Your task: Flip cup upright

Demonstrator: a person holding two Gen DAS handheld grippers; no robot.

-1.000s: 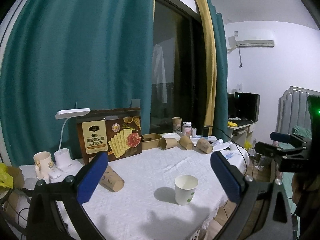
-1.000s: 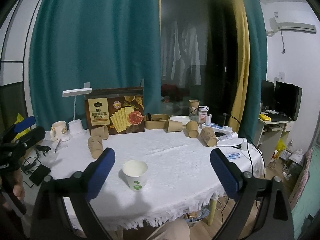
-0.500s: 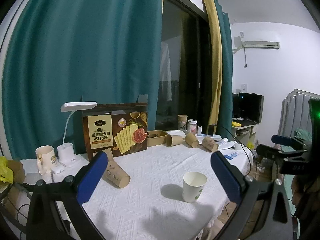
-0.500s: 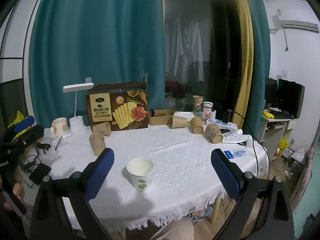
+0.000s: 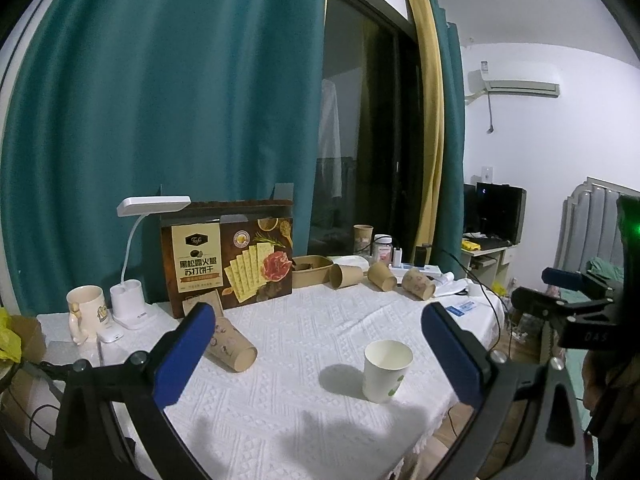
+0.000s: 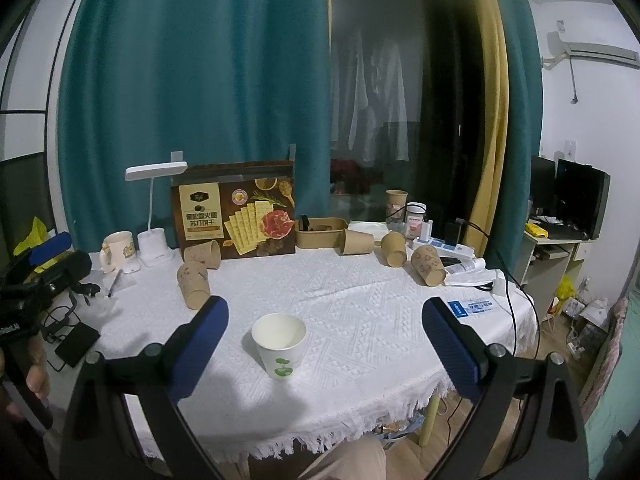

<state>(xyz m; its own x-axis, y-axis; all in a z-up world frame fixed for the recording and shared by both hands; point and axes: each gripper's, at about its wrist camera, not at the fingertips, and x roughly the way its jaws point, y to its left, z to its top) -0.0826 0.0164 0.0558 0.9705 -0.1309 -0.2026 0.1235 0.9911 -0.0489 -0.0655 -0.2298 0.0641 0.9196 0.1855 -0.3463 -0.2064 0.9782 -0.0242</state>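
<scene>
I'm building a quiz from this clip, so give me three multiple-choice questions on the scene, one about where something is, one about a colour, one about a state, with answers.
1. Where does the white paper cup stand?
A. on the cracker box
B. on the white tablecloth near the front edge
C. on the floor

2. What colour are the hand-held gripper pads?
A. blue
B. red
C. yellow

3. How is the white paper cup resting?
A. on its side
B. mouth down
C. upright, mouth up

Answers: 1 B, it sits on the cloth between the spread fingers. 2 A, both views show blue pads. 3 C, its open rim faces up.
</scene>
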